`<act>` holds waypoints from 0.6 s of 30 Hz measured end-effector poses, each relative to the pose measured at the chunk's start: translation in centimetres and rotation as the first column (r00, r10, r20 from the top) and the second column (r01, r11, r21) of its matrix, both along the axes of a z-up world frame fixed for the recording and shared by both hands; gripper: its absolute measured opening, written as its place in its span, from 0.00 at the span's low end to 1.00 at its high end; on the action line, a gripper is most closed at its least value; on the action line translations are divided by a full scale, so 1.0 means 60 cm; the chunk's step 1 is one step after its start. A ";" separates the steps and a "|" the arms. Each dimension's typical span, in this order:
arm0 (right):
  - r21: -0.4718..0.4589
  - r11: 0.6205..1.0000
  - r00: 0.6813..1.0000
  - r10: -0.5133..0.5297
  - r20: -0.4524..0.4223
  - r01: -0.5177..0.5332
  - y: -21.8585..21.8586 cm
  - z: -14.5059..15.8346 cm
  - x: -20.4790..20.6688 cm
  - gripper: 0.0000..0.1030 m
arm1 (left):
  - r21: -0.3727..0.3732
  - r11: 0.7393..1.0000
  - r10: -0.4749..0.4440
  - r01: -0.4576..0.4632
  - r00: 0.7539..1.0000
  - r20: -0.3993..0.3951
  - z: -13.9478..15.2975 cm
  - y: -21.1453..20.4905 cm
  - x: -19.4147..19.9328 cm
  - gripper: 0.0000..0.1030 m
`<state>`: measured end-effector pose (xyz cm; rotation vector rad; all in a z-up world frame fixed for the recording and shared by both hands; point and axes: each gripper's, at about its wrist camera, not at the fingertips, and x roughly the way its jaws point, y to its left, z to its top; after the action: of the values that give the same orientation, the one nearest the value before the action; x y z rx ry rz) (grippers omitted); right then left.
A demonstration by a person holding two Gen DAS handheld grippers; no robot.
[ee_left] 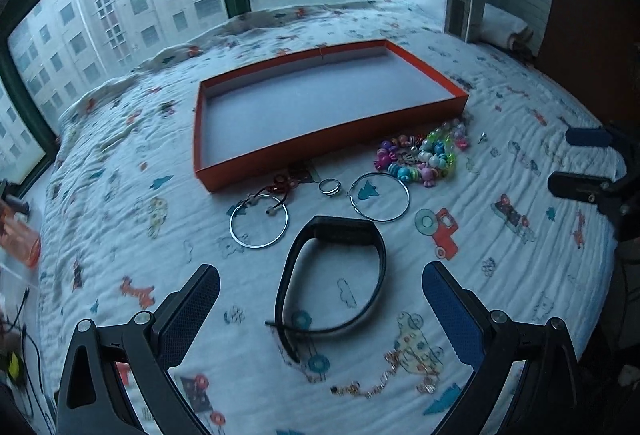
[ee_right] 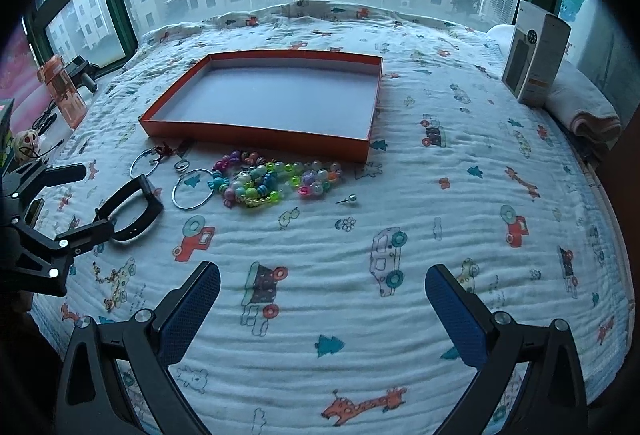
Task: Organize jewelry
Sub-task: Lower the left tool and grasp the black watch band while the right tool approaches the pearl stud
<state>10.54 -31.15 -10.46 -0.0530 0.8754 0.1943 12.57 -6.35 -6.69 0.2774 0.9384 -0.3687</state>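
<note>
An empty orange tray (ee_left: 424, 73) (ee_right: 256, 137) lies on the patterned blanket. In front of it lie coloured bead bracelets (ee_left: 424, 155) (ee_right: 272, 179), two silver hoops (ee_left: 259, 221) (ee_left: 380, 197), a small ring (ee_left: 330, 187), a red trinket (ee_left: 282, 184), a stud earring (ee_left: 483, 137) (ee_right: 347, 200), a gold chain (ee_left: 384, 383) and a black wristband (ee_left: 332, 275) (ee_right: 134, 211). My left gripper (ee_left: 320, 299) is open, just above the wristband. My right gripper (ee_right: 322, 299) is open and empty over bare blanket.
A white box (ee_left: 464, 5) (ee_right: 534, 57) stands on folded towels (ee_right: 588, 111) at the far right. An orange bottle (ee_right: 62, 91) and cables sit on the sill at left. Windows run behind the bed. The right gripper shows in the left wrist view (ee_left: 580, 163).
</note>
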 end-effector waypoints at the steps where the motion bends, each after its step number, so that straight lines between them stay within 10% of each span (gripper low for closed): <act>1: -0.002 1.000 1.000 0.002 -0.003 -0.002 -0.002 -0.001 0.004 1.00 | 0.004 1.000 -0.004 0.004 1.000 -0.009 -0.006 -0.002 0.007 1.00; 18: 0.021 0.999 0.997 0.030 -0.064 -0.029 -0.005 -0.030 0.064 0.94 | -0.015 0.998 -0.055 0.054 0.992 -0.110 -0.071 -0.016 0.062 0.80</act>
<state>14.39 -31.42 -12.26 -0.0412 0.9370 0.2337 16.31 -7.31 -10.98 0.2743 1.0384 -0.4435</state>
